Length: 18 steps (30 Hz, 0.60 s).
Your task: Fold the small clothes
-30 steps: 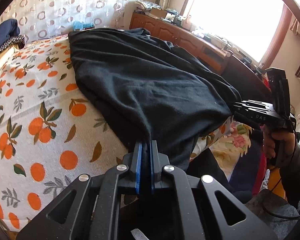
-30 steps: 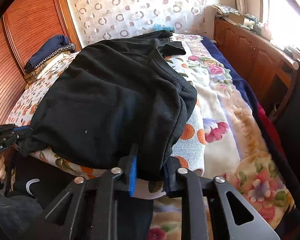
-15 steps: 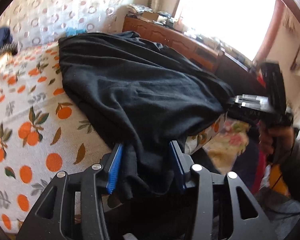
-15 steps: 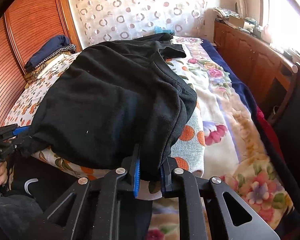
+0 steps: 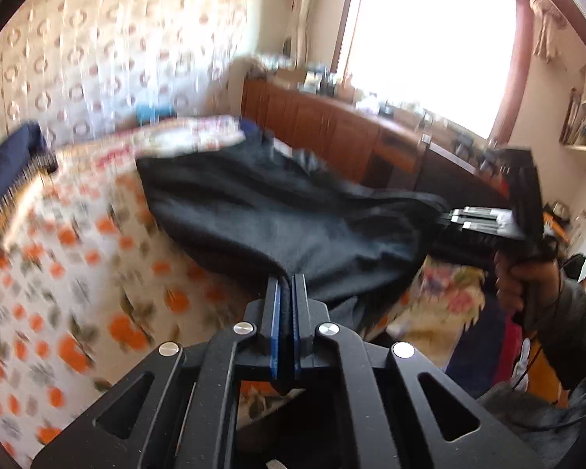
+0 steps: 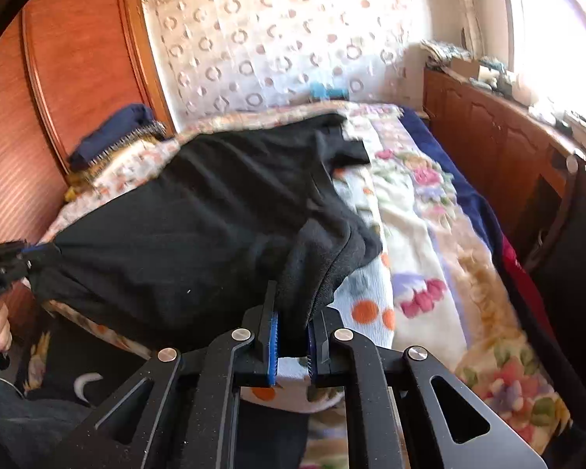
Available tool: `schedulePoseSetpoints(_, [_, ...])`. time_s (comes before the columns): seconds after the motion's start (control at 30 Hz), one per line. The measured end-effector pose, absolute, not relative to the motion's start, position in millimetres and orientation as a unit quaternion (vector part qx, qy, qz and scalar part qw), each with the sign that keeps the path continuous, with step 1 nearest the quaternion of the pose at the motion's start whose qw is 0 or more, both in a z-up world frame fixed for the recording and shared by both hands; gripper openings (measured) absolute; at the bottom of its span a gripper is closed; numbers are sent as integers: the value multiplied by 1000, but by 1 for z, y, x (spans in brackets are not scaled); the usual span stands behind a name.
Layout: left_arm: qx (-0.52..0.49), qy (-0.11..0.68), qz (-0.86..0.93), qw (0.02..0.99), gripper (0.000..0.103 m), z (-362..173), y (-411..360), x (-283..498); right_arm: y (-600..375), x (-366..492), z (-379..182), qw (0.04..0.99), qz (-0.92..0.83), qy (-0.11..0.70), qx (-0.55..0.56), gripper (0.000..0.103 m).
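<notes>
A black garment [image 5: 277, 215] lies on the bed, its near hem lifted and stretched between both grippers. My left gripper [image 5: 287, 293] is shut on one near corner of the hem. My right gripper [image 6: 291, 312] is shut on the other near corner, a thick bunch of black cloth between its blue pads. The right gripper also shows at the right of the left wrist view [image 5: 488, 219]. The left gripper shows at the left edge of the right wrist view [image 6: 11, 262]. The garment's far end and a sleeve [image 6: 343, 148] rest on the bed.
The bed has an orange-print cover [image 5: 70, 273] and a floral blanket [image 6: 429, 242]. A wooden headboard [image 6: 70, 70] and a dark blue folded item [image 6: 117, 129] are at the left. A wooden dresser [image 6: 500, 133] runs along the right under a bright window.
My left gripper opened around the hem half a second ago and has shut on it again. Both grippers have lifted the near hem off the bed. The left view is blurred by motion.
</notes>
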<state>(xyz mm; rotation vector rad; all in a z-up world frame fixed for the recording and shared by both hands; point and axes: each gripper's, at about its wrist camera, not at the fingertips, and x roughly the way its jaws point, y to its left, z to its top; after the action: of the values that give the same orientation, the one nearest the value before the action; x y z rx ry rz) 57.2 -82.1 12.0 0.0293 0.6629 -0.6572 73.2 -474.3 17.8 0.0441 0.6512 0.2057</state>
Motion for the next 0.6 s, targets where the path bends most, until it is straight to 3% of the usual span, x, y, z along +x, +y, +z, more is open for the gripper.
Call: schedulePoseSetpoints(0.6, [27,151,-309,939,4,234,-51,85,-432,33,241,983,133,112,-59,10])
